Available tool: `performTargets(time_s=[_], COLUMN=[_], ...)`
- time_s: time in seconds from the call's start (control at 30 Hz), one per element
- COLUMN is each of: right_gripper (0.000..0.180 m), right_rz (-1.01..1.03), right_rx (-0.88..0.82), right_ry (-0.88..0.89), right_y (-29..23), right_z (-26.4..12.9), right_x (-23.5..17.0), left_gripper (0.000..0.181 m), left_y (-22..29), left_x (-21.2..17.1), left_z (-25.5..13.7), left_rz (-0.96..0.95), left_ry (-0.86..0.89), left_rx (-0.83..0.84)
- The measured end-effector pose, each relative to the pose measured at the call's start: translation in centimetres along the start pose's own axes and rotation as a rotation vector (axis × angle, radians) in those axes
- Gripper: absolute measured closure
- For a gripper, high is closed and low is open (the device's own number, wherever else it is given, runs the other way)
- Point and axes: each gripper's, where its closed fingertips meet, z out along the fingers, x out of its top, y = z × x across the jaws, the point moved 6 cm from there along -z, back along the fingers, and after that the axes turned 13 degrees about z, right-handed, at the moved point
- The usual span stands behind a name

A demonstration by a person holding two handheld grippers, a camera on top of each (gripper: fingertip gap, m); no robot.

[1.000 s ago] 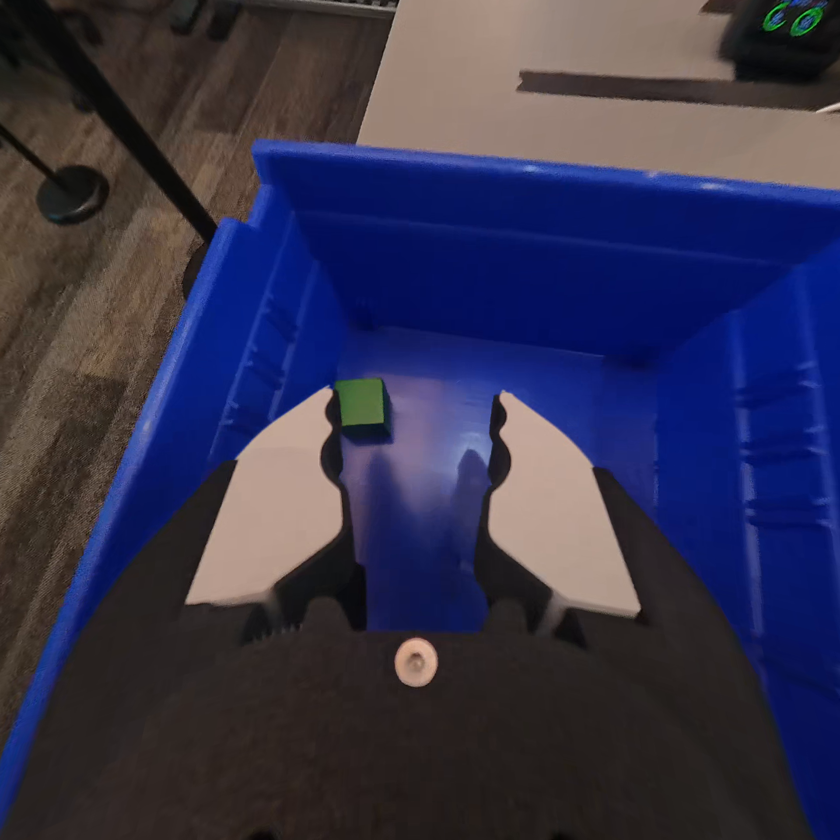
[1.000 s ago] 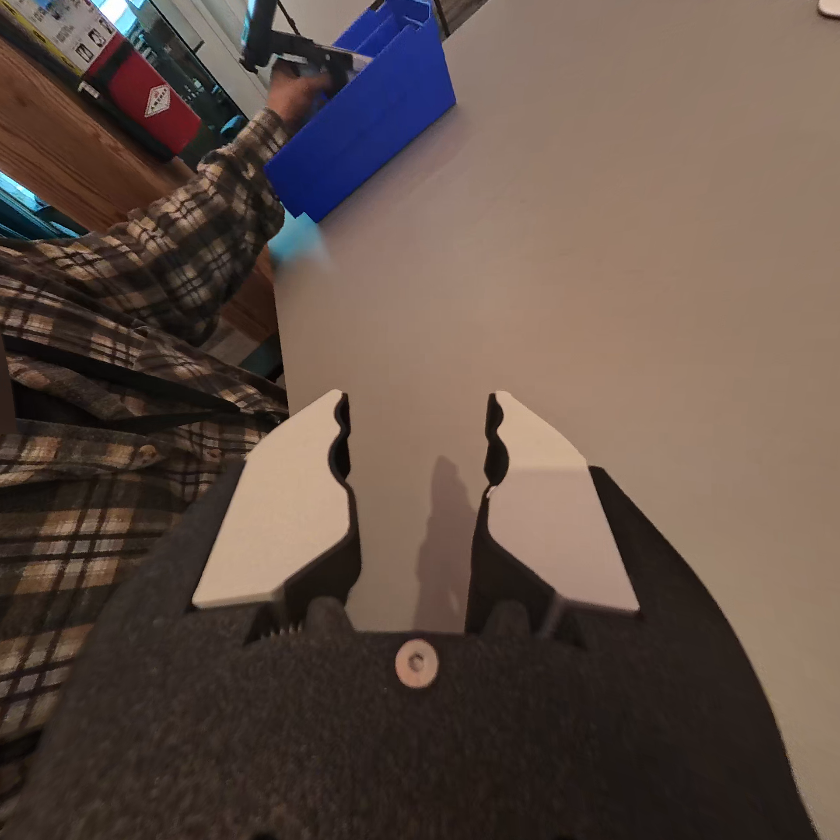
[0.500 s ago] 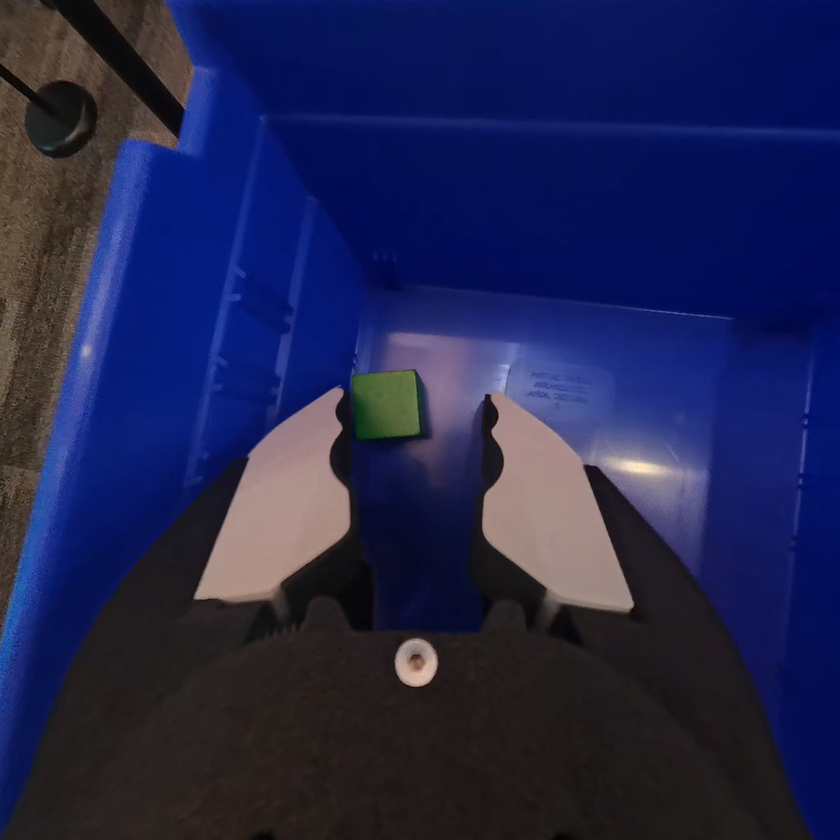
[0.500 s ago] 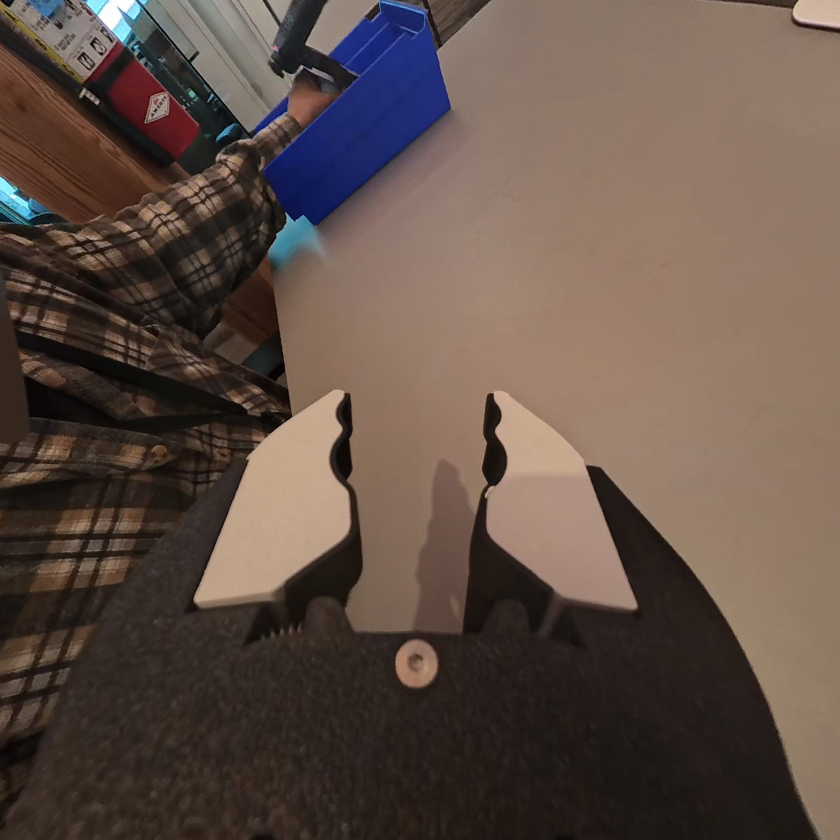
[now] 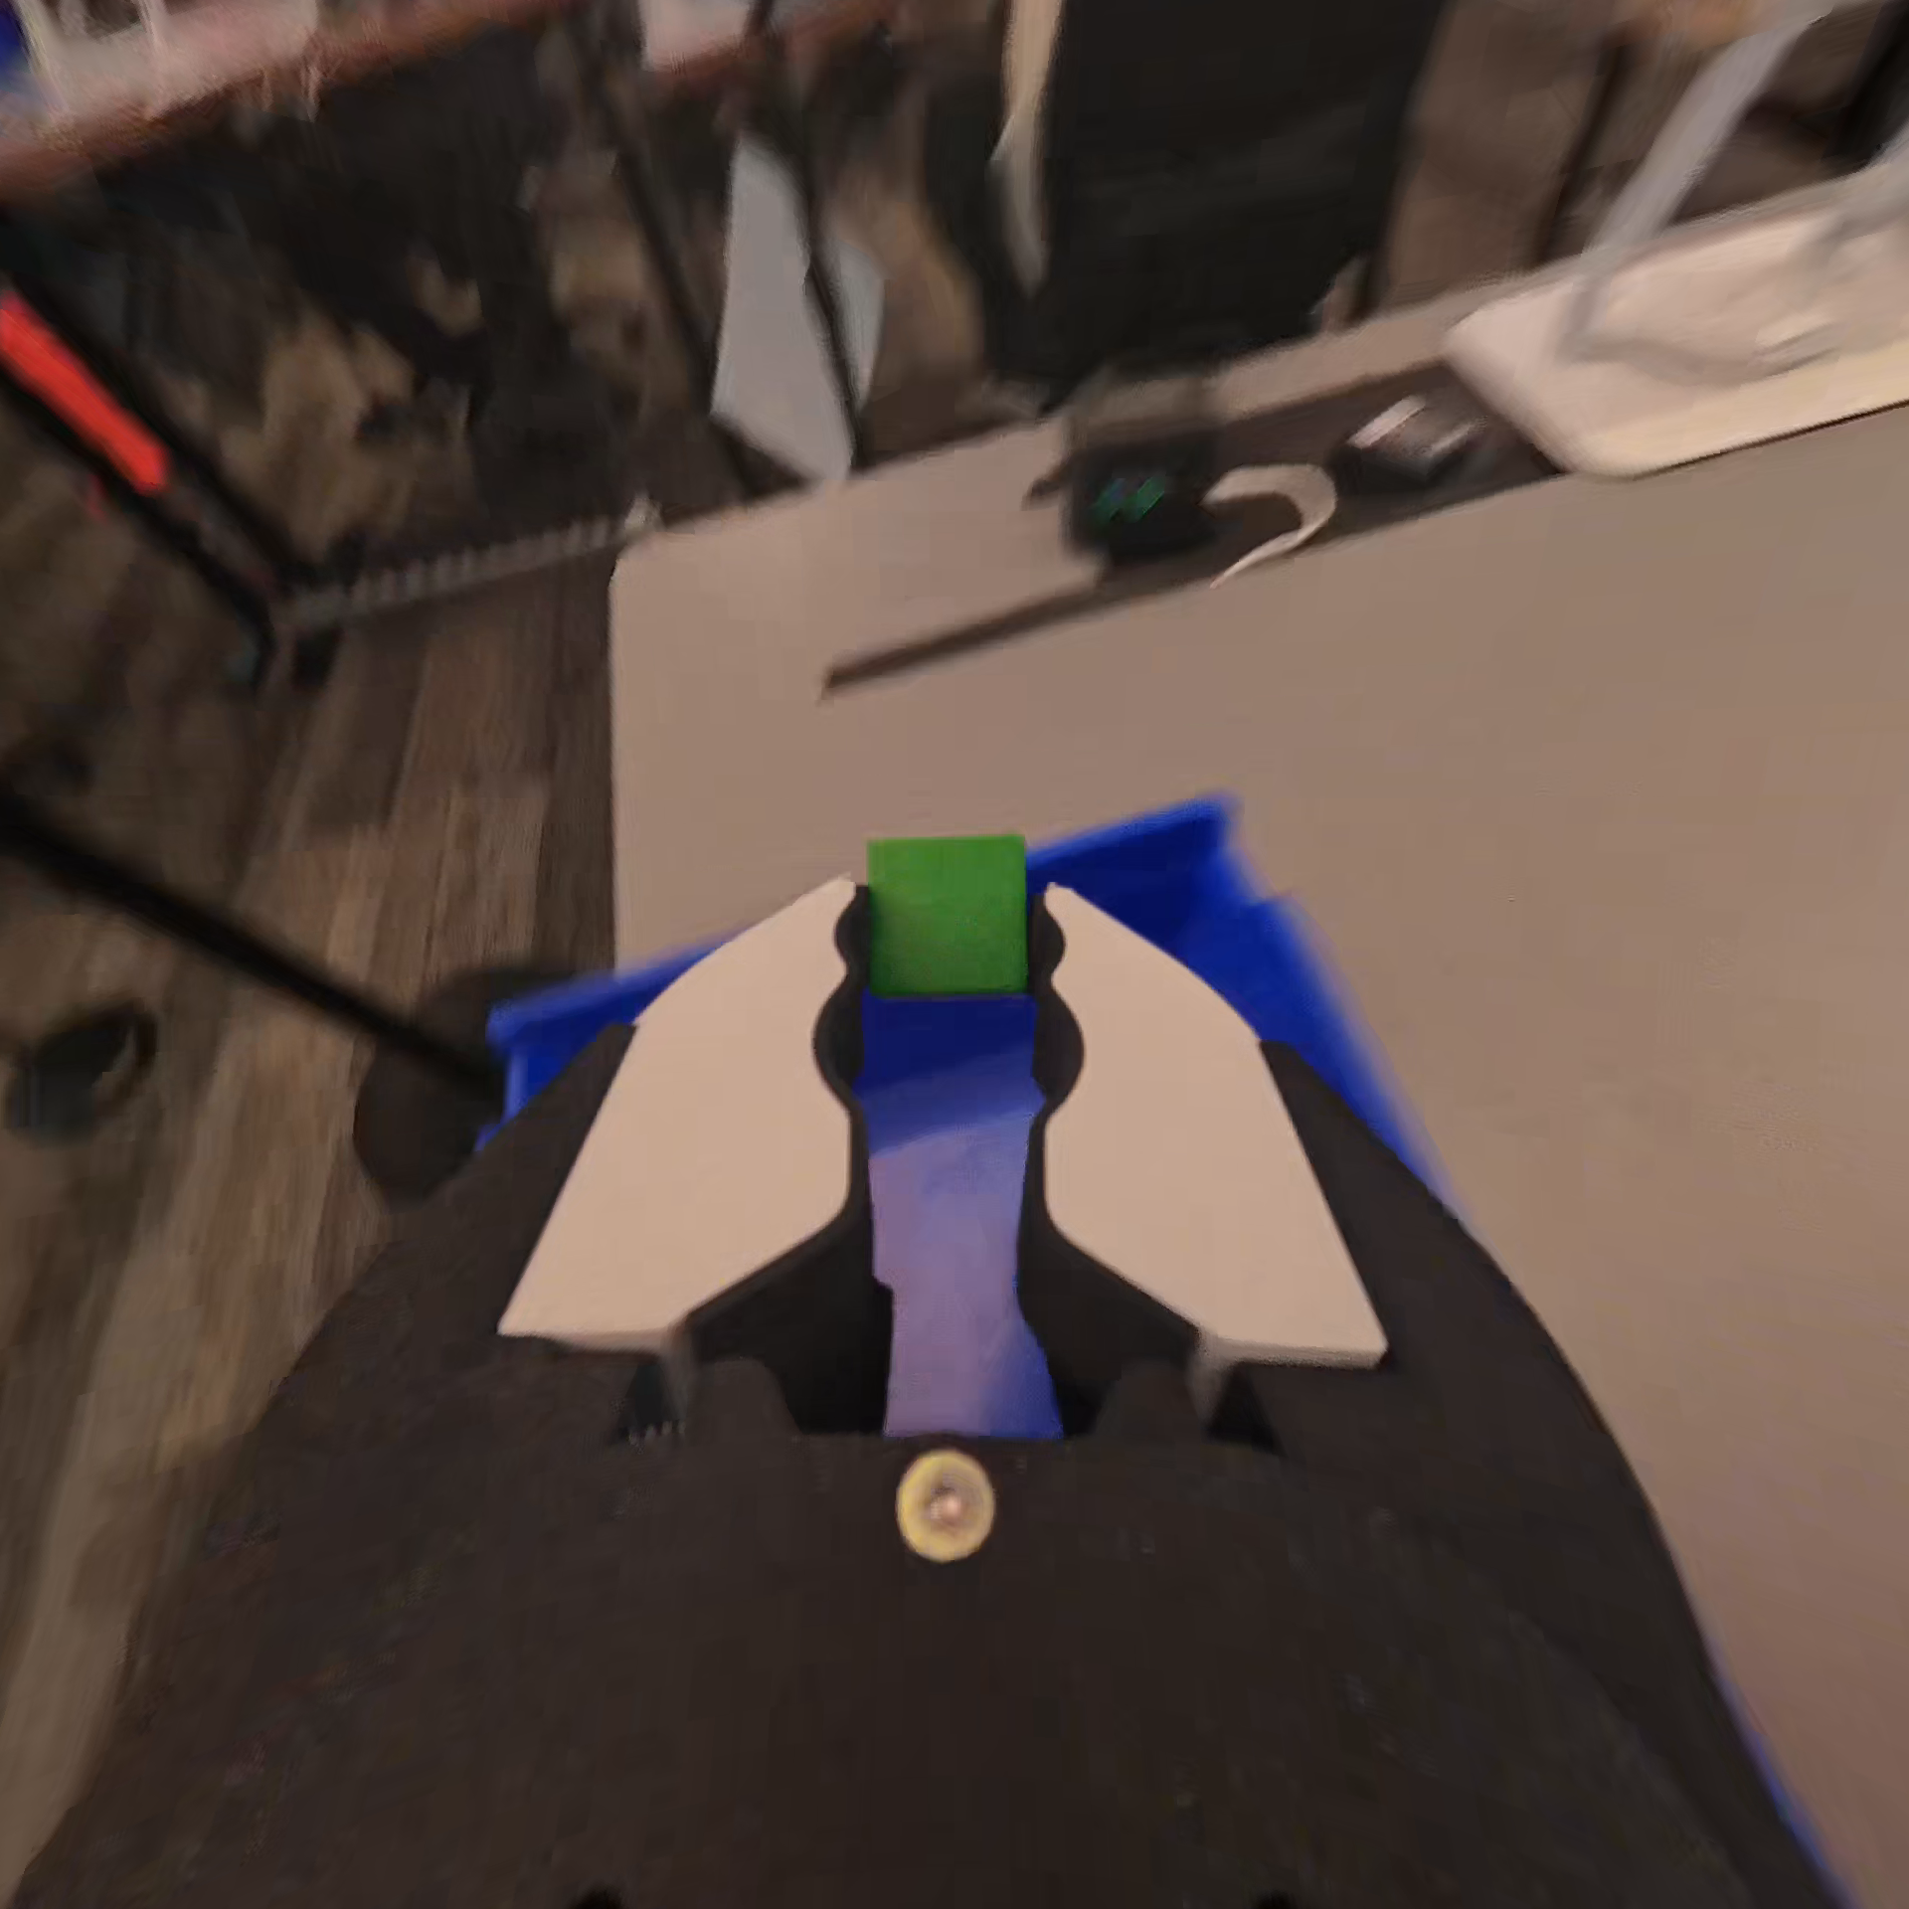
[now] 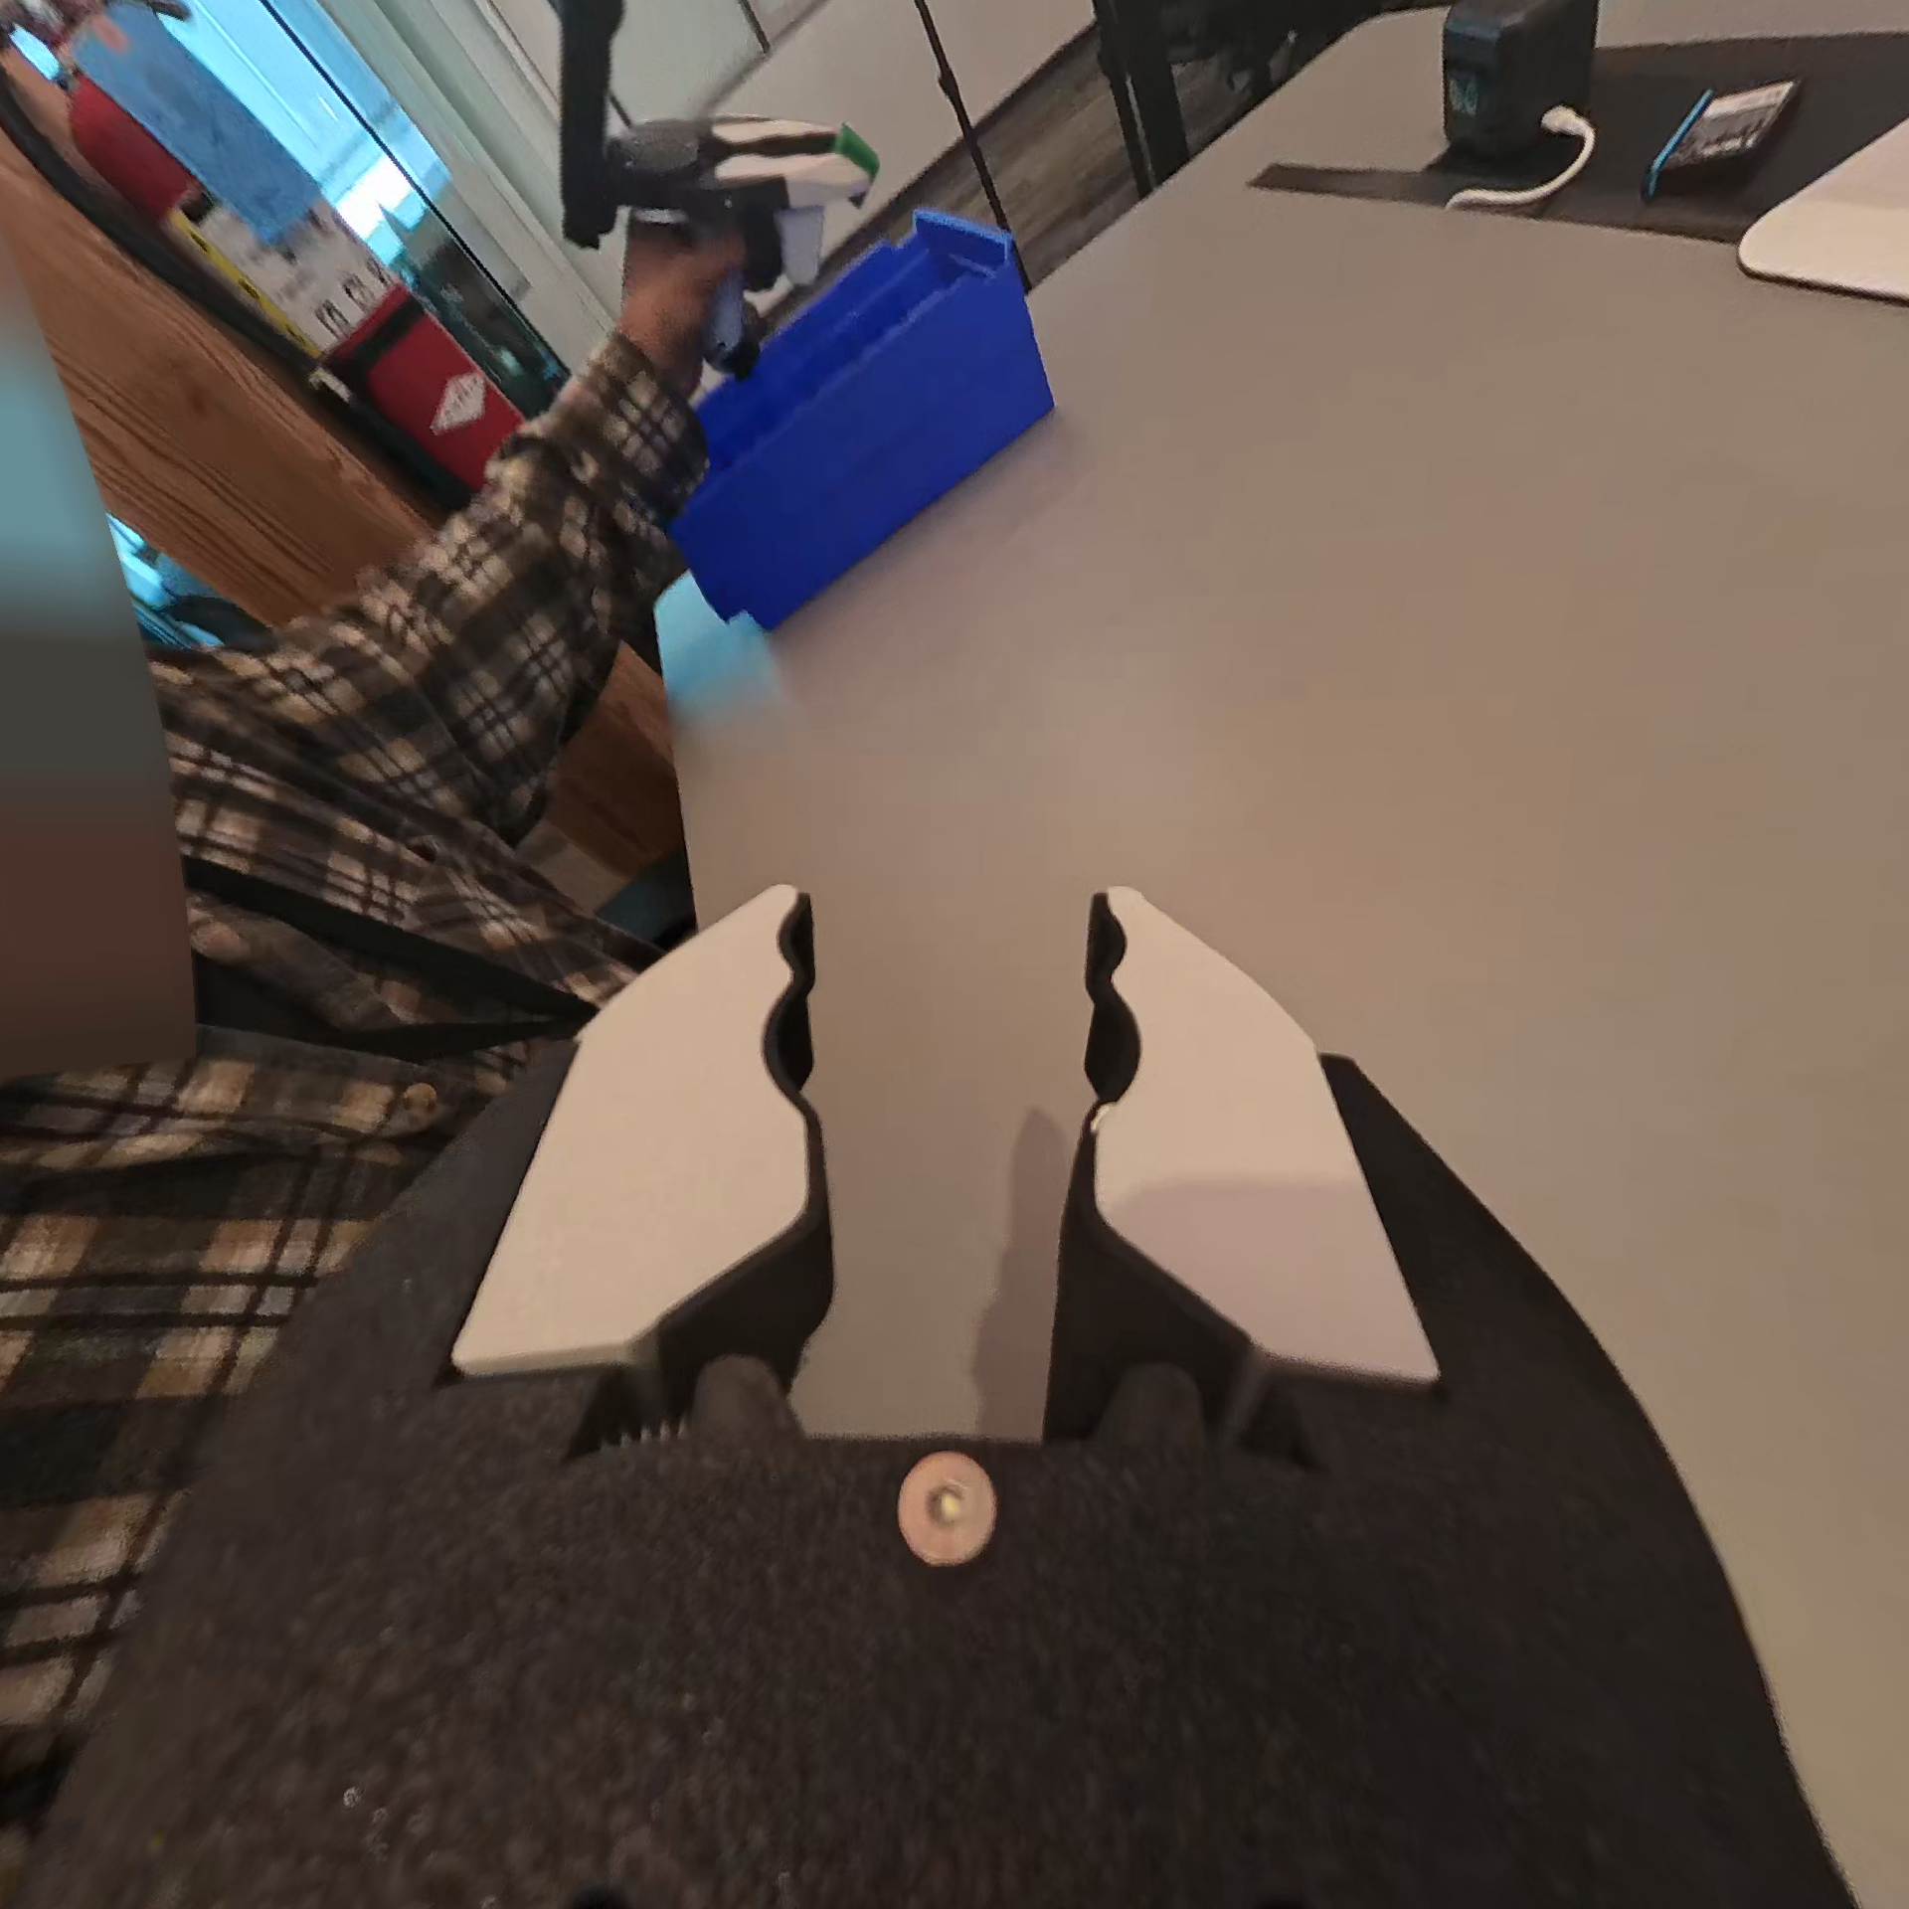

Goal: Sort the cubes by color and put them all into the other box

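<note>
My left gripper [image 5: 947, 919] is shut on a green cube [image 5: 947, 914] held between its fingertips, lifted above the blue box [image 5: 1229, 930]. In the right wrist view the left gripper [image 6: 842, 170] shows far off, raised over the same blue box [image 6: 878, 434] with the green cube [image 6: 855, 145] at its tip. My right gripper [image 6: 948, 935] is open and empty, low over the bare grey table [image 6: 1395, 671]. No other cubes show.
The blue box stands near the table's left edge, with wooden floor [image 5: 310, 878] beyond. A black device with a white cable [image 6: 1513, 62], a small dark card [image 6: 1720, 129] and a white object [image 6: 1849, 207] lie at the far side. A plaid sleeve [image 6: 434, 640] reaches to the box.
My left gripper closed on the green cube at the box's floor and lifted it up out of the box. My right gripper stayed open and tilted up slightly.
</note>
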Motion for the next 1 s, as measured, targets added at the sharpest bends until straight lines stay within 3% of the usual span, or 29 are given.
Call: performTargets(time_s=[0.13,0.27,0.4,0.57,0.7,0.8,0.87,1.0], right_gripper=[0.121,0.115,0.116,0.113,0.115,0.127,0.151,0.152], right_rz=[0.099,0.251,0.391,0.519,0.546,0.546,0.551,0.504], right_rx=[0.065,0.178,0.241,0.236,0.251,0.273,0.339,0.293], right_ry=[0.065,0.13,0.09,-0.01,-0.066,-0.093,-0.098,-0.109], right_y=[0.4,0.2,0.2,1.1,1.1,0.9,0.5,0.4], right_z=[1.8,4.4,7.4,10.8,12.5,13.1,13.0,11.1], right_x=[1.6,4.2,6.6,7.3,7.0,6.9,7.0,7.1], left_gripper=[0.152,0.153,0.152,0.152,0.152,0.152,0.152,0.146], left_y=[8.5,19.2,28.2,35.0,37.4,38.3,38.9,39.8], left_x=[9.7,14.9,16.4,17.3,17.9,18.4,18.6,19.1], left_z=[-2.2,-1.9,0.3,1.8,1.7,1.6,1.5,1.1], left_rz=[0.232,0.419,0.558,0.65,0.668,0.658,0.647,0.568], left_ry=[0.25,0.312,0.23,0.223,0.267,0.294,0.311,0.367], left_rx=[-0.204,-0.371,-0.477,-0.567,-0.613,-0.638,-0.664,-0.716])
